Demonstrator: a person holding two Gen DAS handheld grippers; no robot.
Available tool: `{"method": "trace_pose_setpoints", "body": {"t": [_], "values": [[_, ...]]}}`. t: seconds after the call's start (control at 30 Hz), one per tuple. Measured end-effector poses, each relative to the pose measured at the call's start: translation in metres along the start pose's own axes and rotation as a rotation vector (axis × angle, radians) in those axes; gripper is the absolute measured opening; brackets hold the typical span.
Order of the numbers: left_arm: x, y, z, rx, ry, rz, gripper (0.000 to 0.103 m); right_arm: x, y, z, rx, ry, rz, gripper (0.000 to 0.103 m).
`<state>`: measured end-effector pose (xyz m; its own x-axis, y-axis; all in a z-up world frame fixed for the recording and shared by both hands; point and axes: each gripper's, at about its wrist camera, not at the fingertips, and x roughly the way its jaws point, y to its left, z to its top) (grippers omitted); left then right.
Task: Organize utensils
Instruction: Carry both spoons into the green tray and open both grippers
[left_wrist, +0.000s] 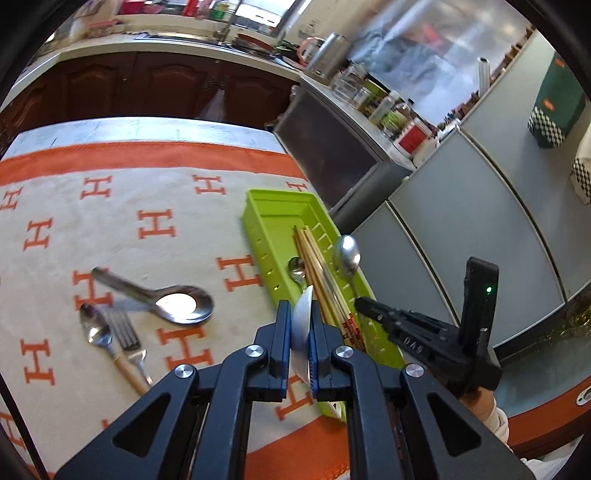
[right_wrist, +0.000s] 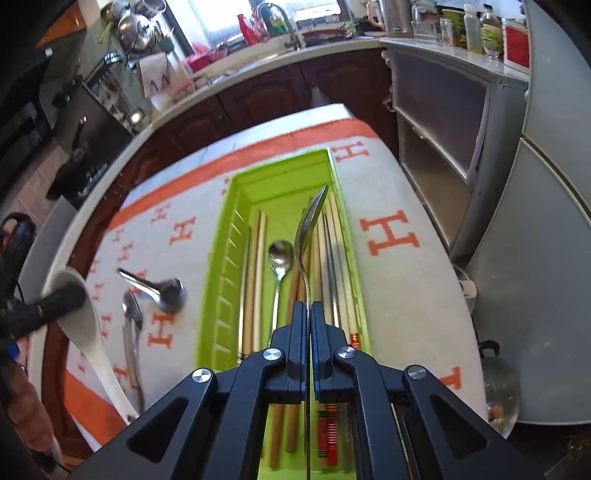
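On the counter left of the left hand-held gripper (left_wrist: 298, 317) lie a large metal spoon (left_wrist: 177, 301), a small spoon (left_wrist: 96, 332) and a fork (left_wrist: 127, 338). That gripper clamps a white ladle (right_wrist: 86, 332). To its right, the right hand-held gripper (right_wrist: 307, 314) pinches a steel spoon (right_wrist: 310, 225) above the green tray (right_wrist: 225, 266), which holds chopsticks (left_wrist: 321, 273) and a teaspoon (right_wrist: 280, 258).

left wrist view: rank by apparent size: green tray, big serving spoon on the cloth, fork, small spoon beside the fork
1. green tray, largest by far.
2. big serving spoon.
3. fork and small spoon: alike in apparent length, and their handles overlap and run behind the left gripper, so no ranking.
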<state>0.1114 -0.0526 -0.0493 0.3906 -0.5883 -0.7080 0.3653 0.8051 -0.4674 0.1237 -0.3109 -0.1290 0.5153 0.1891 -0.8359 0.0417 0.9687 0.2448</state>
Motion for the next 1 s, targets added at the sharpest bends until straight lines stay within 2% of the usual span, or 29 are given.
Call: {"method": "trace_pose_setpoints", "body": {"t": [0.1, 0.23, 0.37, 0.53, 0.57, 0.6, 0.73, 0.8, 1.0], "values": [[0.018, -0.015, 0.009, 0.021, 0.034, -0.002, 0.006, 0.007, -0.006, -0.004, 0.028, 0.005, -0.004, 0.003], [0.043, -0.026, 0.019, 0.022, 0.084, 0.009, 0.006, 0.001, -0.007, -0.006, 0.099, -0.046, 0.045, 0.008], [0.071, -0.031, 0.026, 0.043, 0.138, 0.056, 0.006, -0.013, -0.014, -0.009, 0.151, -0.097, 0.059, 0.01], [0.104, -0.037, 0.026, 0.087, 0.217, 0.124, 0.007, -0.024, -0.025, -0.01, 0.225, -0.109, 0.066, 0.01], [0.107, -0.037, 0.026, 0.093, 0.226, 0.136, 0.012, -0.026, -0.027, -0.011, 0.234, -0.111, 0.06, 0.01], [0.107, -0.038, 0.025, 0.096, 0.227, 0.143, 0.02, -0.029, -0.03, -0.012, 0.248, -0.118, 0.056, 0.01], [0.091, -0.042, 0.025, 0.12, 0.17, 0.148, 0.036, -0.042, -0.039, -0.013, 0.301, -0.155, 0.061, 0.015], [0.073, -0.042, 0.023, 0.129, 0.118, 0.18, 0.046, -0.049, -0.039, -0.013, 0.297, -0.163, 0.055, 0.015], [0.031, -0.023, 0.004, 0.106, 0.056, 0.241, 0.047, -0.045, -0.018, -0.016, 0.265, -0.138, 0.087, 0.015]]}}
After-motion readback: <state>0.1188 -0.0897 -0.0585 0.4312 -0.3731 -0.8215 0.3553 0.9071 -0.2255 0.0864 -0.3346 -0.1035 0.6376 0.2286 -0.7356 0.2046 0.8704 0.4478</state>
